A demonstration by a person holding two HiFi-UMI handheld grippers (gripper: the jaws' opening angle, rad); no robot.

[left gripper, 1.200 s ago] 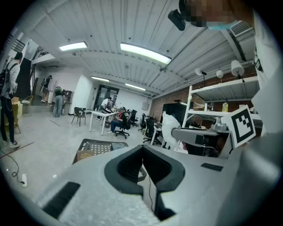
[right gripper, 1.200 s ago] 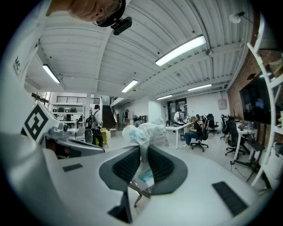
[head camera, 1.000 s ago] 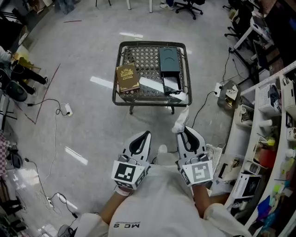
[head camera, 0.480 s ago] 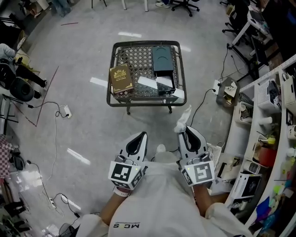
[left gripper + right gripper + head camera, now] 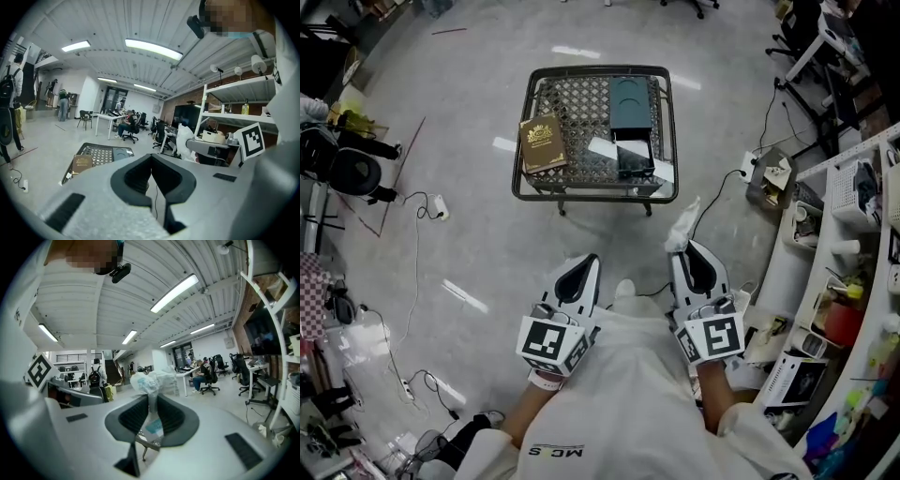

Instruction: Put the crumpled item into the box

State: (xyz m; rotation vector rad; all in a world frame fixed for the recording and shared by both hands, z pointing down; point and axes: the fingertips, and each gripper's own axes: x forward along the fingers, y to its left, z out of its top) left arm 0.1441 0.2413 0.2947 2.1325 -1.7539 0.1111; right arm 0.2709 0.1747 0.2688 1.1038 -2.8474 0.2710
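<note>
The crumpled white item (image 5: 682,230) sticks out in front of my right gripper (image 5: 686,249), which is shut on it above the floor, short of the table. In the right gripper view the crumpled item (image 5: 151,380) is pinched between the dark pads (image 5: 133,416). My left gripper (image 5: 585,264) is level with the right one, shut and empty; in its own view the left gripper (image 5: 151,159) has its tips together. The dark green box (image 5: 630,105) lies on the wire-mesh table (image 5: 661,192) ahead, its near end open.
A brown book (image 5: 542,142) and a white paper strip (image 5: 605,148) lie on the table beside the box. Cables (image 5: 417,220) run over the floor at left. A cluttered curved desk (image 5: 839,272) is close on the right. Office chairs and people are farther off.
Both grippers have shifted lower and a little right in the head view, the right one keeping the crumpled item. The table now sits higher in the picture.
</note>
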